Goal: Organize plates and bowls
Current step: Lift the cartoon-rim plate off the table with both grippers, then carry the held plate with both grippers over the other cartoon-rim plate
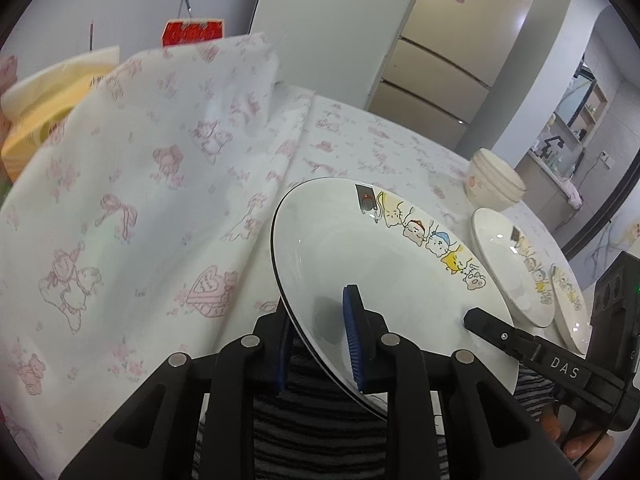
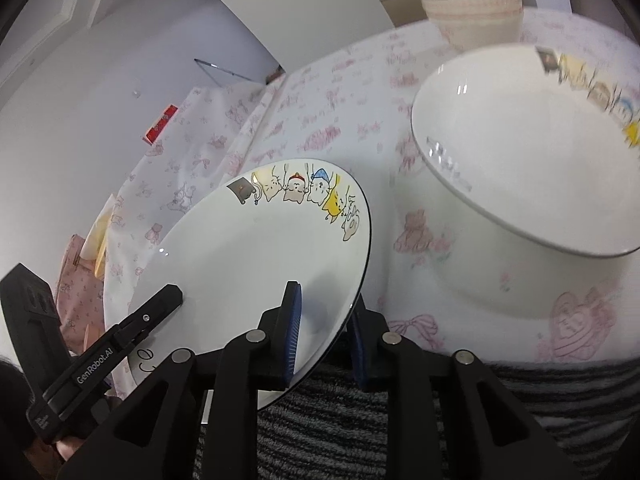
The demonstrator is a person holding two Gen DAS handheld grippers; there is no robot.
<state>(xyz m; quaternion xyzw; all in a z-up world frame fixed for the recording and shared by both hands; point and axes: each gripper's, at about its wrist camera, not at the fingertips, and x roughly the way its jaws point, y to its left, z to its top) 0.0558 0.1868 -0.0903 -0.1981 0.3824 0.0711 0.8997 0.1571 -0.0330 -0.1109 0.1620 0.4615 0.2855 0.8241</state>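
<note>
A white plate (image 1: 384,264) with cartoon cats on its rim is held tilted above the table's front edge. My left gripper (image 1: 320,340) is shut on its near rim. My right gripper (image 2: 326,332) is shut on the same plate (image 2: 256,256) at the opposite rim; it also shows in the left wrist view (image 1: 492,326). A second cat plate (image 1: 508,268) (image 2: 520,148) lies on the table to the right, with a third plate (image 1: 570,304) just past it. A stack of pale bowls (image 1: 494,180) (image 2: 472,12) stands behind them.
The table (image 1: 352,136) has a white cloth with pink prints. A cloth-draped chair back (image 1: 160,168) rises at the left, with a yellow box (image 1: 44,104) behind it. A fridge (image 1: 448,52) stands beyond the table. A striped grey garment (image 2: 360,432) is below.
</note>
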